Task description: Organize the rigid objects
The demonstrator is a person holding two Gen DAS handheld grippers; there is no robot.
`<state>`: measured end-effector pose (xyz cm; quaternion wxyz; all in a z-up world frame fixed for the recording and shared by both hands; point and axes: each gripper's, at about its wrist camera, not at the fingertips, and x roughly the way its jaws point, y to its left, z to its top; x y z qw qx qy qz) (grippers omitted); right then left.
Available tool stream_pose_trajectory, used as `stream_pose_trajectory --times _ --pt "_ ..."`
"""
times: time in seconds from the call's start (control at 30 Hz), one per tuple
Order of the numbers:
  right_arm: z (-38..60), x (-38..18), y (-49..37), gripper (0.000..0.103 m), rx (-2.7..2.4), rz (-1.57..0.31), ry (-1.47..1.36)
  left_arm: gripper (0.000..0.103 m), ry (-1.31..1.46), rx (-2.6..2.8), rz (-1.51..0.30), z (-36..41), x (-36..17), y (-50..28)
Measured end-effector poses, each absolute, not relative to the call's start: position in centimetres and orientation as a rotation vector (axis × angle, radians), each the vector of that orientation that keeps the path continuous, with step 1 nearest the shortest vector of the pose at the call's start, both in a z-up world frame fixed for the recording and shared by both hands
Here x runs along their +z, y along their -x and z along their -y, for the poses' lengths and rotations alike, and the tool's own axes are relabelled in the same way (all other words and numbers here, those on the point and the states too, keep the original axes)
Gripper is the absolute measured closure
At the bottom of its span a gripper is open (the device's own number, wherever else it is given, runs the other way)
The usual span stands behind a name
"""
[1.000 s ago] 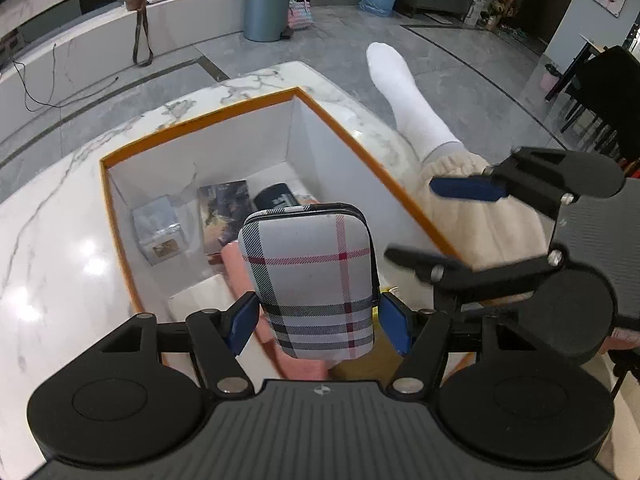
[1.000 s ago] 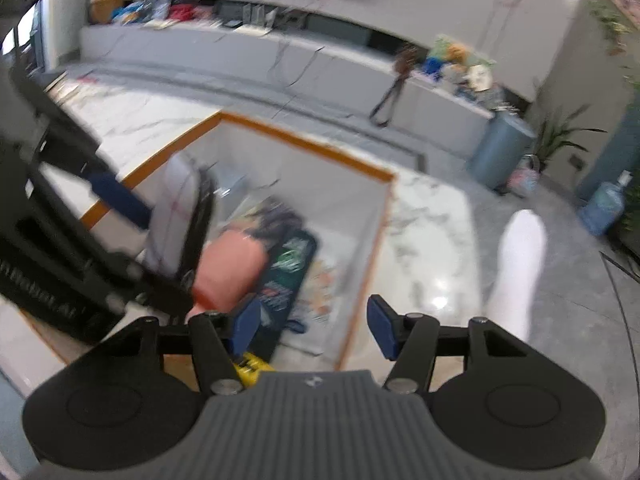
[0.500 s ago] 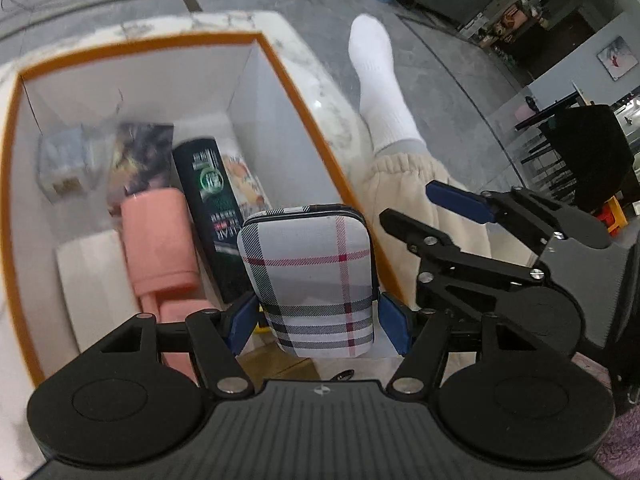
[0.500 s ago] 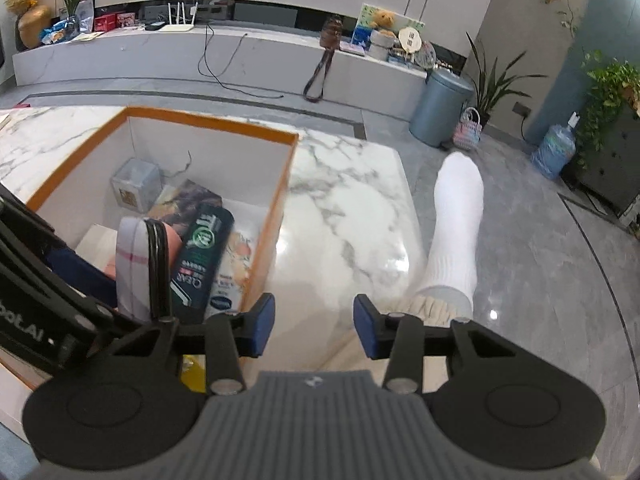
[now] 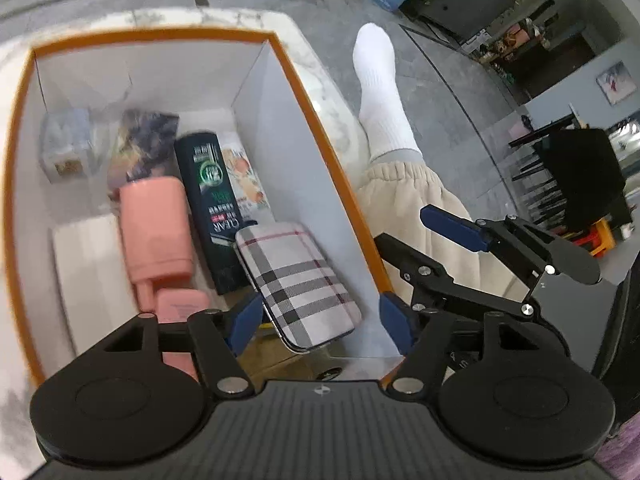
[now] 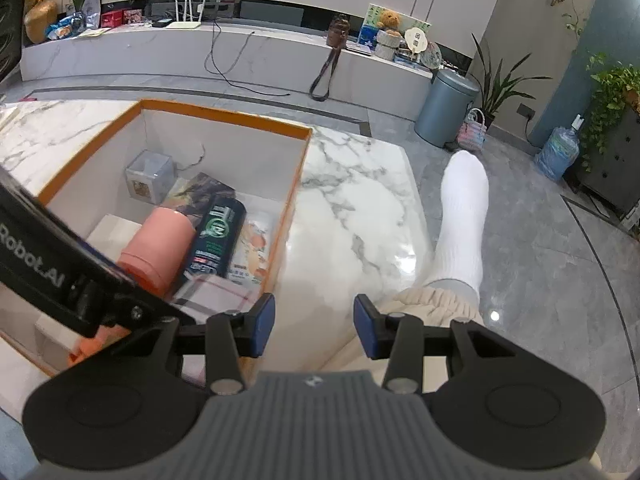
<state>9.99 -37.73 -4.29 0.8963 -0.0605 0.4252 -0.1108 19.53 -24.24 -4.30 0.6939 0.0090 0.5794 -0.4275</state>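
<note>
We found the left tongs [image 5: 322, 316] spread, with the plaid case [image 5: 296, 286] lying tilted between the blue pads and, as far as the left wrist view showed, touching neither. The case rested inside the orange-rimmed box [image 5: 308, 116], in its near right corner, against the lower end of the dark bottle [image 5: 212, 204]. The near edge of the case was blurred, so we could not tell what it rested on.

We found the right tongs [image 6: 314, 328] also spread and holding nothing, positioned over the marble bench [image 6: 352, 216] just beside the box's right wall.

To the left of the bottle lay the pink bottle [image 5: 154, 232]; its cap end was partly hidden by the left tongs' body. A white flat item [image 5: 86, 264] lay beside it, too blurred to identify. A printed packet [image 5: 244, 176] was wedged between the dark bottle and the right wall. A clear cube [image 6: 150, 176] and a dark printed card [image 6: 202, 190] sat at the far end. In the right wrist view, the left tool's arm covered the box's near left portion.
</note>
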Motion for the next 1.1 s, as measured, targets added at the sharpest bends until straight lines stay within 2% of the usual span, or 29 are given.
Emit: stream_pose_trajectory --times 0.23,0.63,0.73,0.9,0.97,1.1 --pt "36.0 -3.4 -9.5 0.064 -0.203 -0.866 0.138 0.036 -0.107 -0.918 -1.191 21.7 -1.7 -18.3" --pt "30.7 0.4 -7.2 0.063 -0.093 -0.819 0.095 0.038 -0.207 -0.817 -0.933 14.3 4.9 -14.1" --pt "29.3 1.3 -6.1 0.058 -0.069 -0.792 0.074 0.038 -0.244 -0.781 -0.864 12.2 6.4 -12.3" --pt "26.8 2.4 -4.0 0.057 -0.005 -0.743 0.016 0.038 -0.279 -0.693 -0.763 8.4 7.8 -9.5" --pt "26.0 2.8 -3.2 0.049 0.003 -0.715 -0.010 0.038 -0.276 -0.658 -0.713 7.0 8.2 -8.4" --pt "24.7 3.0 -1.3 0.046 0.009 -0.670 -0.043 0.038 -0.262 -0.570 -0.583 4.8 8.6 -5.7"
